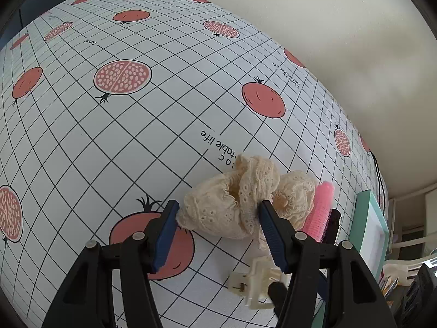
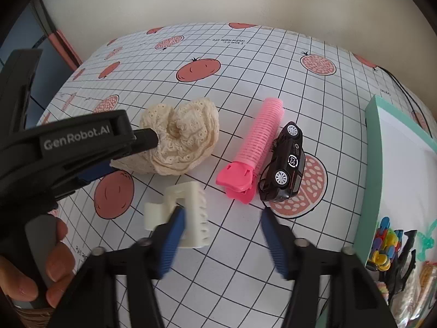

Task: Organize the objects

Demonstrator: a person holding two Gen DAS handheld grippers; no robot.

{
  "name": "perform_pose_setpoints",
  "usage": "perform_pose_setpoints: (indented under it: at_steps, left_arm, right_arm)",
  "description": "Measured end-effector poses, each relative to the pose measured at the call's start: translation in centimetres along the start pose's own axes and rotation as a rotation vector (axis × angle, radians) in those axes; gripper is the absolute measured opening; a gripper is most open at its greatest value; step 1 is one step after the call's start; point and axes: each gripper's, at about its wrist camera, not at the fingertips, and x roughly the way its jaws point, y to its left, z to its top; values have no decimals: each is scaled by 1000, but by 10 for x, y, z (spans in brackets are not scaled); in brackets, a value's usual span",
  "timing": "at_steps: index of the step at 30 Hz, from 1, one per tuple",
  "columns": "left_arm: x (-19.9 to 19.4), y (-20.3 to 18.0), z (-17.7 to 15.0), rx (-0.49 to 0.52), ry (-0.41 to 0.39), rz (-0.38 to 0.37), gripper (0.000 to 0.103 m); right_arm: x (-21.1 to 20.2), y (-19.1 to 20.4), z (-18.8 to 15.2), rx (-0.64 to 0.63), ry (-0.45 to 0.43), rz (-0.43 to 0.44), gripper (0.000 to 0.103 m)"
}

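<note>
Left wrist view looks down on a table under a white grid cloth [image 1: 136,142] printed with pomegranates; the left gripper [image 1: 218,210] has its blue pads pressed on a cream lace scrunchie [image 1: 235,205], one pad at the scrunchie's left end, the other sunk into its folds, so it pinches the fabric; the scrunchie lies toward the right side of the cloth, just beside a pink hair roller [image 1: 319,207]. Right wrist view shows the right gripper [image 2: 222,216] hovering low over a cream claw clip [image 2: 188,213]; its left pad overlaps the clip, its right pad stands over bare cloth with a gap between it and the clip, so the jaws are apart and press on nothing; both pads look blurred. The roller [image 2: 259,142] lies near the middle of the cloth, and a black toy car [image 2: 285,164] on its side touches it on the right. A mint-green tray [image 2: 374,142] sits along the right edge of the table; beyond it is a jumble of coloured clips [image 2: 382,248]. A person's hand [image 2: 52,262] grips the left gripper's handle at the lower left.
</note>
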Motion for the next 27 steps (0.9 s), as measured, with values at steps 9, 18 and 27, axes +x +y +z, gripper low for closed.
perform_pose_setpoints:
  at_steps: [9,18,27]
  left_arm:
    - [1,-1,0,12,3,7,57]
    - [2,-2,-1,15,13,-12,37]
    - [0,-10,-3,55,-4,-9,11]
  right_arm:
    - [-1,-7,-1,30,11,22,18]
    - [-7,-29,1,91,10,30,13]
    - [-23,-40,5,128,-19,56,13]
